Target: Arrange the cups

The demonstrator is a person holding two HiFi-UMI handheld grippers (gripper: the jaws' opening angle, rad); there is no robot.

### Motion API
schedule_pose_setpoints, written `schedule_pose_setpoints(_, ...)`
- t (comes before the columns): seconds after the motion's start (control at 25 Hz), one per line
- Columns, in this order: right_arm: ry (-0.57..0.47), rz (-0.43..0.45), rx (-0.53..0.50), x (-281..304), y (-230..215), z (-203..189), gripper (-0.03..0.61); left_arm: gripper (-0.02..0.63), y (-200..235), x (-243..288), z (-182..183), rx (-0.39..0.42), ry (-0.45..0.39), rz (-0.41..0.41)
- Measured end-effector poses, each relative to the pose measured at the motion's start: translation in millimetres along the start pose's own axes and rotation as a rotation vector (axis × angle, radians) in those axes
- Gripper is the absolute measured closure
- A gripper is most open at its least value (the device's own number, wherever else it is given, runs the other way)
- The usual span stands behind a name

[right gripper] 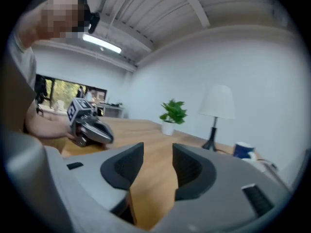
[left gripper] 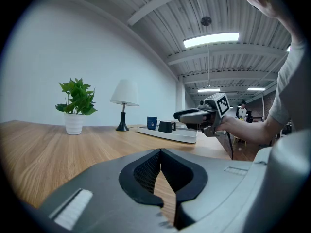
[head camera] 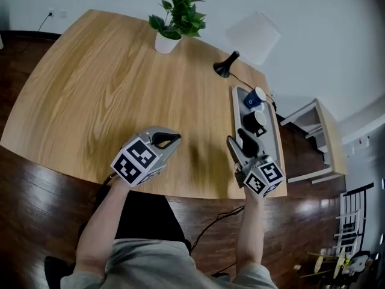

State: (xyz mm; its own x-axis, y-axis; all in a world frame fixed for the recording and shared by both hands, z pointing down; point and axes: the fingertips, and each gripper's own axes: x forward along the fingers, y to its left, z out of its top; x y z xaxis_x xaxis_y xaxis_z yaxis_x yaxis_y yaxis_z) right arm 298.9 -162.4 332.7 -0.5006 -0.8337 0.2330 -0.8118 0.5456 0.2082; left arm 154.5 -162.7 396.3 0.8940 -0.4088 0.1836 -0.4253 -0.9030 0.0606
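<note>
A blue cup (head camera: 255, 97) and a black cup (head camera: 255, 120) stand in a long white tray (head camera: 236, 110) at the table's right edge. My right gripper (head camera: 239, 142) hovers just short of the tray's near end, open, with only bare wood between its jaws (right gripper: 158, 164). The blue cup (right gripper: 241, 150) shows off to the right of them. My left gripper (head camera: 171, 140) rests over the table's front middle, shut and empty (left gripper: 160, 166). In the left gripper view the blue cup (left gripper: 152, 123), the black cup (left gripper: 166, 126) and the tray (left gripper: 182, 137) lie far ahead, behind the right gripper (left gripper: 182, 115).
A potted plant (head camera: 174, 17) in a white pot stands at the table's far edge, and a black-footed lamp (head camera: 227, 65) with a white shade beside it. A cable runs from the lamp past the tray. A white shelf unit (head camera: 316, 137) stands on the floor to the right.
</note>
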Motion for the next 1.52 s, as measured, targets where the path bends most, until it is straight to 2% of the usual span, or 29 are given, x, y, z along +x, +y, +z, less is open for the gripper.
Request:
schedule_pose_setpoints(0.12, -0.044, 0.146, 0.089, 37.5, 60.7, -7.6, 0.396, 0.604, -1.5, 2.0, 0.2, -0.003, -0.001, -0.001)
schedule_pose_setpoints(0.32, -0.081, 0.251, 0.192, 73.4, 116.7, -10.3, 0.405, 0.609, 1.0, 0.9, -1.5, -0.006, 0.0, 0.015)
schedule_pose_setpoints(0.4, -0.091, 0.252, 0.221, 77.5, 123.1, -8.8, 0.443, 0.609, 4.6, -2.8, 0.3, -0.011, -0.007, 0.035)
schedule_pose_setpoints(1.52, -0.077, 0.264, 0.192, 74.3, 142.1, -7.5, 0.443, 0.606, 6.5, -12.2, -0.2, -0.013, -0.008, 0.039)
